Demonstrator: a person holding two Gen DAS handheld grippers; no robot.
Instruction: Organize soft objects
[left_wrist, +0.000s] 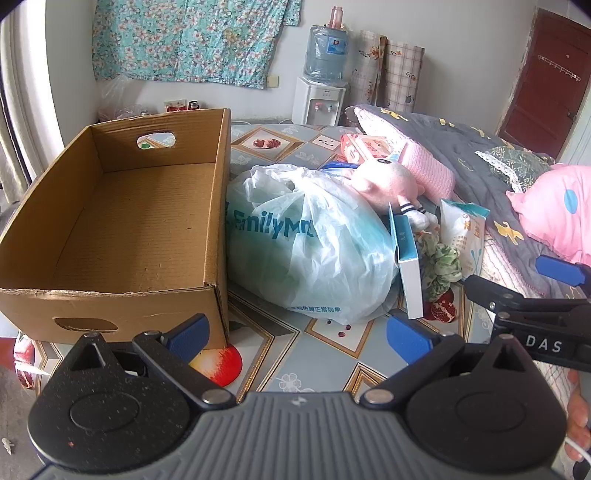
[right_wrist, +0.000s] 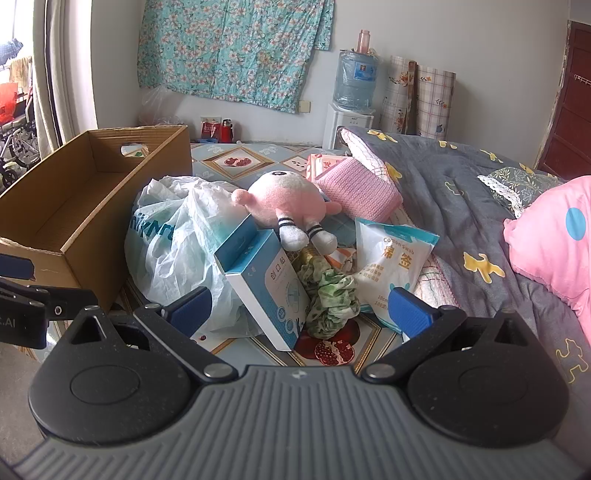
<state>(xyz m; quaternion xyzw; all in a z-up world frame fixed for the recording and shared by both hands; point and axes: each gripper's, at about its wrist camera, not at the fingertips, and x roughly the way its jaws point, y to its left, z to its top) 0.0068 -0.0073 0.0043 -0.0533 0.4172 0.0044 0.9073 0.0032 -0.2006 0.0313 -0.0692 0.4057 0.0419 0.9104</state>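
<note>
An open cardboard box (left_wrist: 122, 221) is sitting at the far left on the patterned bench (left_wrist: 321, 369), its inside bare and a hand-hole cut in each end wall. The left gripper (left_wrist: 297, 334) is hovering low over the bench just in front of the box's near right corner, its blue-padded fingers (left_wrist: 188, 334) standing wide apart and holding nothing. Just right of the box, touching its side wall, a bulging pale plastic bag (left_wrist: 314, 243) with teal lettering is slumping on the bench. A pink plush toy (right_wrist: 291, 203) with striped socks is lying on top of the pile behind the bag, resting partly on a pink knitted cloth (right_wrist: 362, 192). In front of the toy a blue and white carton (right_wrist: 266, 284) is leaning tilted against the bag, and a green ruffled scrunchie (right_wrist: 332, 299) is lying crumpled beside the carton's right face, on the bench. A white packet of cotton swabs (right_wrist: 391, 258) is leaning just right of the scrunchie. The right gripper (right_wrist: 301, 312) is hanging just before the carton and scrunchie, its fingers (right_wrist: 410, 314) spread wide with nothing between them. Further right, a grey quilt (right_wrist: 461, 206) with yellow shapes is covering the bed, and a pink pillow (right_wrist: 554, 240) is lying at the far right edge.
</note>
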